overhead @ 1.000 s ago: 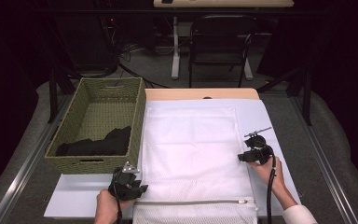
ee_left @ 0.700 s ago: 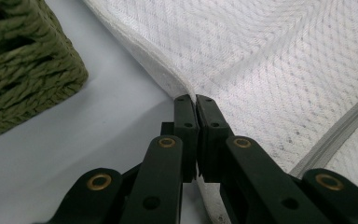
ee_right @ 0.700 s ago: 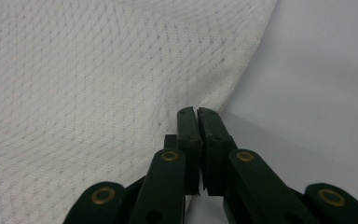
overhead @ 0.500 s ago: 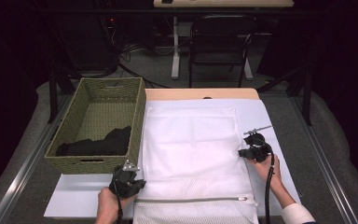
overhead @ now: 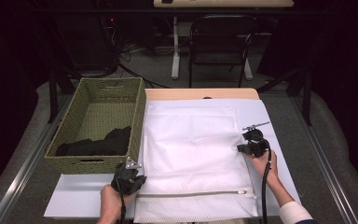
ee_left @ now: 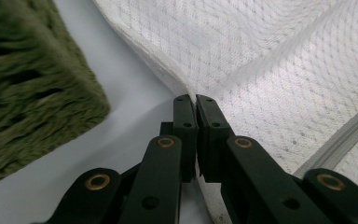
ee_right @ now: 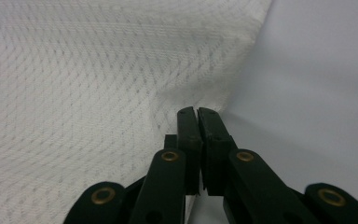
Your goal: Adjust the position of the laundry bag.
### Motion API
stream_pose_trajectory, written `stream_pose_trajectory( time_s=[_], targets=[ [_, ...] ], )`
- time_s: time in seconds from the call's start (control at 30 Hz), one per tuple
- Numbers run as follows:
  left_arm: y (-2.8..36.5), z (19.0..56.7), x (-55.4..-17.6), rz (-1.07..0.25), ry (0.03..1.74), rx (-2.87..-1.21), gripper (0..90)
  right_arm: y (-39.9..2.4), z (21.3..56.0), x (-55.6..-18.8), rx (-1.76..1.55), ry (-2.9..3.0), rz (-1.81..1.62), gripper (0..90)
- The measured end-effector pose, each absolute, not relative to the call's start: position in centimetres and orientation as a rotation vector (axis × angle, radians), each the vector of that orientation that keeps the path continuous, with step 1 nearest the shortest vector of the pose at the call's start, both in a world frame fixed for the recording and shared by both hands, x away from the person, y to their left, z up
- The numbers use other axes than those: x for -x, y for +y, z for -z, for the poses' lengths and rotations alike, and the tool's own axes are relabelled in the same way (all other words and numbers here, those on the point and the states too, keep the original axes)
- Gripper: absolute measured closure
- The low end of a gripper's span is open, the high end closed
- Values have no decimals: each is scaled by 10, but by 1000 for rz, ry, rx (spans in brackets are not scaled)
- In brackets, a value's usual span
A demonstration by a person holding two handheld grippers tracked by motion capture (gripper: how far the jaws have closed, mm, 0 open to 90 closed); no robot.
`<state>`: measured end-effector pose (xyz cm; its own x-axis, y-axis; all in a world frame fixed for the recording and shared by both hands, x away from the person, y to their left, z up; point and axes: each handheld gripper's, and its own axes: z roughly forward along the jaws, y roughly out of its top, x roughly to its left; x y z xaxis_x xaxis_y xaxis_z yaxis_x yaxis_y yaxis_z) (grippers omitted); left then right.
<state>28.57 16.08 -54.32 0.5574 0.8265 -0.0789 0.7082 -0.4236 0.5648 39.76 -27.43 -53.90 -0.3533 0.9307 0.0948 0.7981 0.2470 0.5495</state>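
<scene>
both grippers (overhead: 137,179) (overhead: 240,148) pinch the white mesh bag's (overhead: 193,154) edges.

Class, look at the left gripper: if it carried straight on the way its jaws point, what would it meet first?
The left gripper, jaws shut on the edge of the white mesh laundry bag, points across it. Going on, it would likely just push into more of the bag; depth is unclear.
</scene>
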Motion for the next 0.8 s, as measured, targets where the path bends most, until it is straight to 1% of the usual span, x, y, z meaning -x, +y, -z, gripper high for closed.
stream_pose_trajectory(
  time_s=[0.1,0.17,0.2,0.3,0.33,0.37,0.43,0.5,0.6,0.67,0.8],
  targets=[
    [161,544,-286,-290,1231,-2251,859,-268,540,-399,-1585,2268,-743,876],
    [161,543,-285,-271,1222,-2258,811,-268,539,-399,-1573,2264,-743,859],
    [161,543,-284,-259,1221,-2255,766,-270,538,-398,-1580,2258,-757,814],
    [165,539,-279,-222,1212,-2258,646,-275,532,-391,-1613,2278,-795,620],
    [166,538,-276,-210,1217,-2253,601,-277,531,-387,-1616,2293,-807,573],
    [168,536,-274,-208,1212,-2260,571,-278,529,-383,-1619,2299,-813,550],
    [171,536,-271,-173,1216,-2261,546,-281,529,-375,-1634,2312,-812,514],
    [172,538,-271,-145,1232,-2257,545,-283,530,-369,-1661,2327,-809,522],
    [171,541,-273,-121,1239,-2254,592,-280,533,-365,-1673,2351,-791,560],
    [168,543,-273,-129,1224,-2251,657,-275,536,-365,-1667,2362,-772,604],
    [165,543,-273,-148,1205,-2272,784,-269,537,-364,-1622,2341,-734,758]
  ],
)
